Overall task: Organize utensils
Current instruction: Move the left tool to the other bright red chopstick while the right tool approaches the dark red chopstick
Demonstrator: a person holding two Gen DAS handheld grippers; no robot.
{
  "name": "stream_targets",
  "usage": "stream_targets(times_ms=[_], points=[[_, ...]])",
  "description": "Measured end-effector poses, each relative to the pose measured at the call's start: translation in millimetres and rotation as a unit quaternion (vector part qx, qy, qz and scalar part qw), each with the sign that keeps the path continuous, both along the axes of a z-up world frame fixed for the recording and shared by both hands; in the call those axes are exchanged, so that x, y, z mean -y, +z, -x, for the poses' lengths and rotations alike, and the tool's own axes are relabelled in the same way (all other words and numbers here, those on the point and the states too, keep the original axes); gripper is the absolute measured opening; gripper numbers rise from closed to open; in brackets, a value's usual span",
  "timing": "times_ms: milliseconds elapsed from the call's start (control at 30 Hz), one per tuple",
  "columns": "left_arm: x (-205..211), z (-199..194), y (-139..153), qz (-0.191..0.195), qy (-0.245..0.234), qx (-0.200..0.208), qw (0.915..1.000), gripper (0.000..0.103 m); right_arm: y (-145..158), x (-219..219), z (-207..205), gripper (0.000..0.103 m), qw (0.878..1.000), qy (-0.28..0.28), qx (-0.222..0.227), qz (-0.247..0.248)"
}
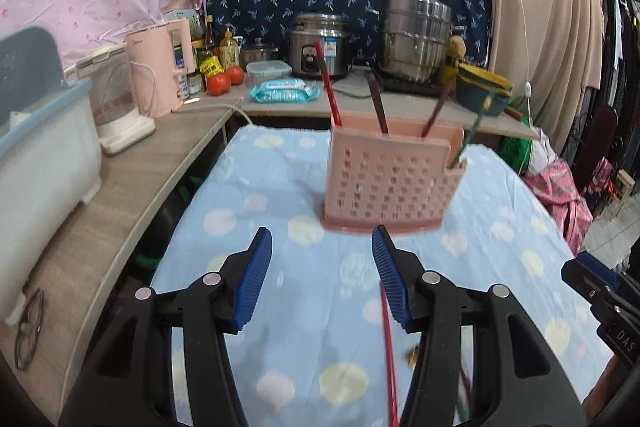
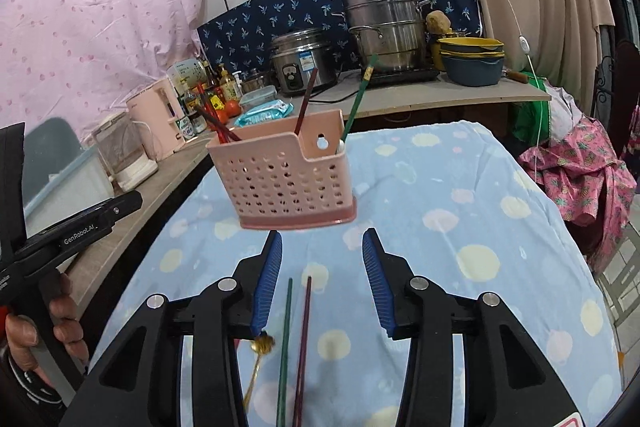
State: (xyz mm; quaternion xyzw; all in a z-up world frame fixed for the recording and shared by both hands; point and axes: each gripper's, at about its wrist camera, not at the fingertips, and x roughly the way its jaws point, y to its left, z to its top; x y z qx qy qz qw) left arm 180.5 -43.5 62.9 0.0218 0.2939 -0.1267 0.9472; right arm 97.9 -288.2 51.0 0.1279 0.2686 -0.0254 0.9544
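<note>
The pink perforated utensil caddy [image 1: 390,179] stands upright on the blue spotted cloth [image 1: 256,195], toward twelve o'clock from both grippers and apart from them. It already holds several sticks: a red chopstick [image 1: 327,85] and two dark ones leaning in the main compartment, and a green chopstick [image 2: 357,99] in the small side pocket.

The step in hand looks like a return for the next pieces. The left gripper [image 1: 322,277] has its jaws spread with only cloth between them; a loose red chopstick [image 1: 389,359] lies on the cloth just under its right finger, running toward six o'clock. The right gripper [image 2: 322,281] also stands parted and empty, and its jaws are opening a touch further. Between its fingers (low, toward six o'clock) lie a green chopstick [image 2: 285,351] and a dark red chopstick [image 2: 303,351] side by side, with a small gold spoon [image 2: 260,351] at about seven o'clock.

Next, I judge, each gripper must dip to the cloth and close on one thin stick. The two parallel chopsticks lie close, so pinching just one will need care, as will lifting it without dragging the soft cloth.
</note>
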Motion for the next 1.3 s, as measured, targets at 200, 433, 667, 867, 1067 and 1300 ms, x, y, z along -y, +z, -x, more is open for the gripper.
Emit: stream_targets(times_ms=[200,433,667,867,1067,1300], points=[[-5,39,-33,-0.006,-0.009,-0.035,0.9993,0.05,-33,-20,41,0.041,0.999,0.005,-0.035,0.023],[-7,71,-62,-0.01,-0.01,-0.067,0.9977,0.05,-63,-43,78,0.041,0.998,0.011,-0.063,0.03],[-7,88,-82,-0.007,-0.009,-0.097,0.9952,0.05,-84,-54,96,0.042,0.996,0.012,-0.085,0.016],[-3,98,-96,-0.009,-0.012,-0.118,0.9929,0.05,-93,-57,105,0.042,0.996,0.008,-0.094,0.004],[2,105,-104,-0.011,-0.017,-0.129,0.9914,0.05,-98,-53,107,0.042,0.995,0.0,-0.099,-0.005],[5,106,-111,-0.014,-0.017,-0.14,0.9899,0.05,-105,-47,108,0.041,0.994,-0.011,-0.106,-0.014]])
